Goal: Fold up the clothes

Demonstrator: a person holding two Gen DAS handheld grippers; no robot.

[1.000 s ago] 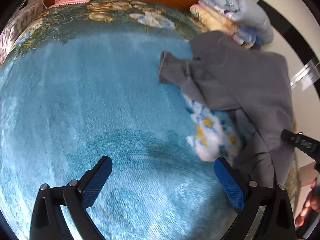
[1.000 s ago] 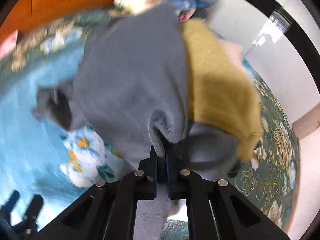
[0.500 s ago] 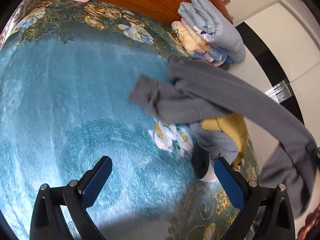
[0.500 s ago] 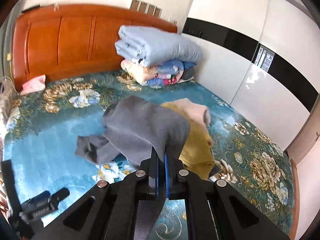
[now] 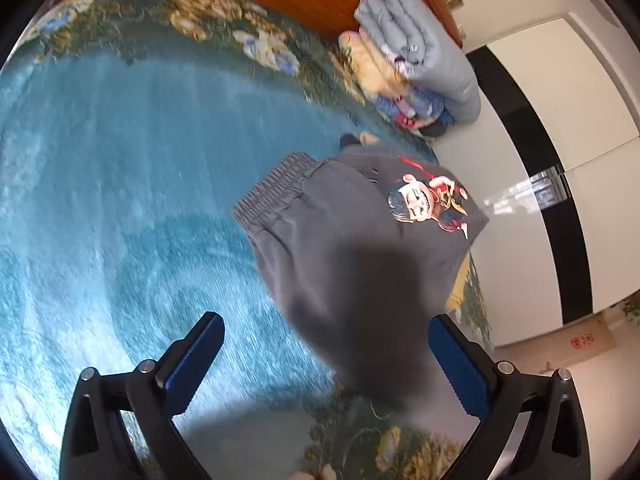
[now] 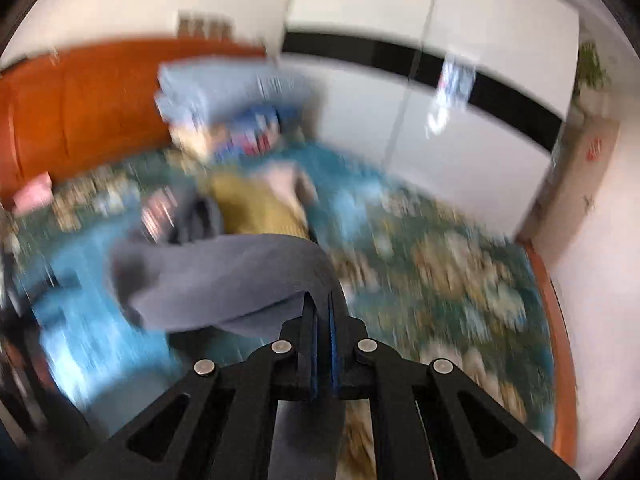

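Right claw (image 6: 322, 316) is clenching the grey pants (image 5: 352, 248), dangling them over the bed (image 5: 120, 160); left claw (image 5: 326, 364), released, is hovering nearest, their waistband (image 5: 276, 188) lying ahead.

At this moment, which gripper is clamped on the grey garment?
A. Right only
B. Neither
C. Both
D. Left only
A: the right gripper is shut on the grey garment, while the left gripper stands wide open with nothing between its fingers.
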